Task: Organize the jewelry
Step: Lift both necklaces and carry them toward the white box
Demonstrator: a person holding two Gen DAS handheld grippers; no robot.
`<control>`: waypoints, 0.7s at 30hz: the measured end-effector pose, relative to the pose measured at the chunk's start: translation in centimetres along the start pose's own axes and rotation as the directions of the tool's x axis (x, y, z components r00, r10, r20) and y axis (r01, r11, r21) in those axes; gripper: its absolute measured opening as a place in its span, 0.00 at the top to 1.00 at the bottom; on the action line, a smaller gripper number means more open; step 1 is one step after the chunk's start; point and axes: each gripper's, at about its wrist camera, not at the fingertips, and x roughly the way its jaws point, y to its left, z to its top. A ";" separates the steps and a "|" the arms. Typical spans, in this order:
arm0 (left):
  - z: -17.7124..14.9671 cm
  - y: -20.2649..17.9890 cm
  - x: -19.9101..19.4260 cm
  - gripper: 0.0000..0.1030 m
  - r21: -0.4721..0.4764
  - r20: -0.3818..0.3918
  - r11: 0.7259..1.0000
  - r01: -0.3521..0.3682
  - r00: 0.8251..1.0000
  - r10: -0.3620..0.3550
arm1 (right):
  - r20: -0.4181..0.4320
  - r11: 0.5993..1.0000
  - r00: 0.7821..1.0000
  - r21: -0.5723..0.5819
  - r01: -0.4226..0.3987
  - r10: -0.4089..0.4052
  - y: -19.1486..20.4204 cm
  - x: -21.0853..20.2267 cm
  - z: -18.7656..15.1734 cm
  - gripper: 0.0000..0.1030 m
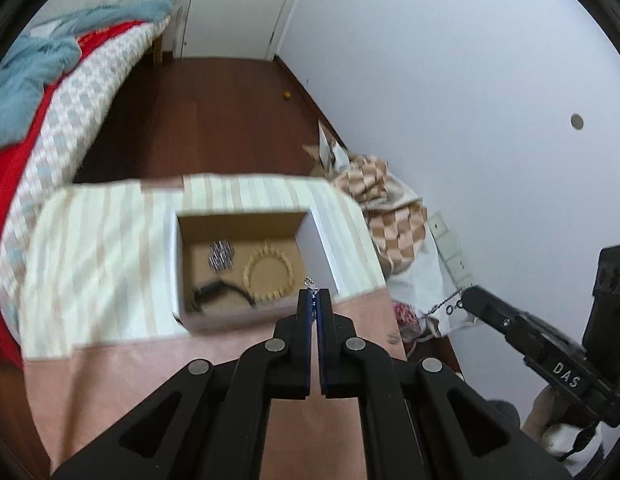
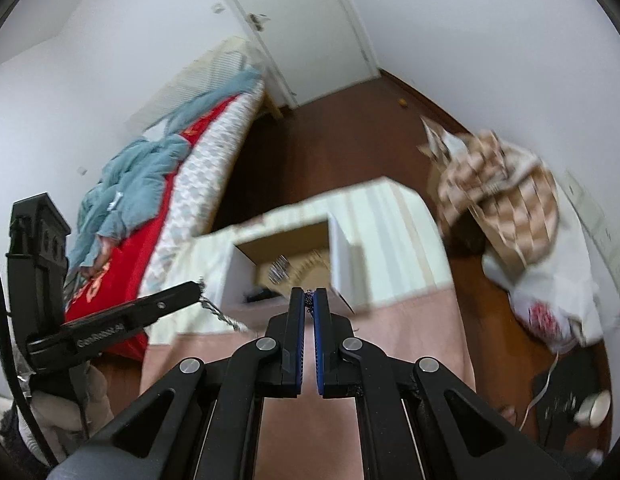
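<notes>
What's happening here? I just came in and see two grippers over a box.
A person holds both grippers shut on the ends of a silver chain: the left gripper and the right gripper each pinch one end. They hold it above the table, near an open cardboard box already holding a beaded bracelet and other pieces.

My fingers (image 1: 314, 308) are matt black plastic with blue ribbed pads and dull metal pivot pins. Pinched at their tips is a fine silver metal chain (image 1: 310, 283), glossy. The box (image 1: 245, 264) at frame centre is cardboard: smooth white outside, raw matt brown inside. In it lie a bracelet of pale, wood-like beads (image 1: 269, 270) and a shiny metallic piece (image 1: 221, 255). The counter (image 1: 109, 248) is covered in woven cloth, cream-striped and plain pink, matt. The floor (image 1: 213, 120) at upper centre is dark, semi-gloss wood. The wall (image 1: 450, 60) at upper right is smooth and matt.
</notes>
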 end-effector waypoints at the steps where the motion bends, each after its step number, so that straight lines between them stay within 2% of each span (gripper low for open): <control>1: 0.7 0.1 -0.1 1.00 0.005 0.009 1.000 -0.007 1.000 0.007 | 0.003 1.000 1.000 -0.021 0.000 0.000 0.6 0.3 0.9 0.96; 6: 3.3 2.2 0.4 1.00 -0.002 0.033 0.998 -0.059 0.998 0.059 | -0.032 0.993 0.999 -0.118 0.009 -0.013 3.3 4.0 5.1 0.96; 11: 4.7 4.4 3.5 1.00 -0.014 -0.005 0.993 -0.118 0.993 0.118 | -0.103 0.980 0.992 -0.193 0.049 -0.069 4.6 9.5 7.1 0.96; 16: 5.4 6.7 7.9 1.00 -0.022 -0.066 0.984 -0.176 0.983 0.174 | -0.177 0.957 0.970 -0.265 0.118 -0.169 4.4 15.6 7.7 0.96; 21: 5.7 8.2 10.2 1.00 -0.039 -0.114 0.980 -0.197 0.975 0.191 | -0.232 0.945 0.947 -0.291 0.151 -0.223 3.6 19.7 7.6 0.96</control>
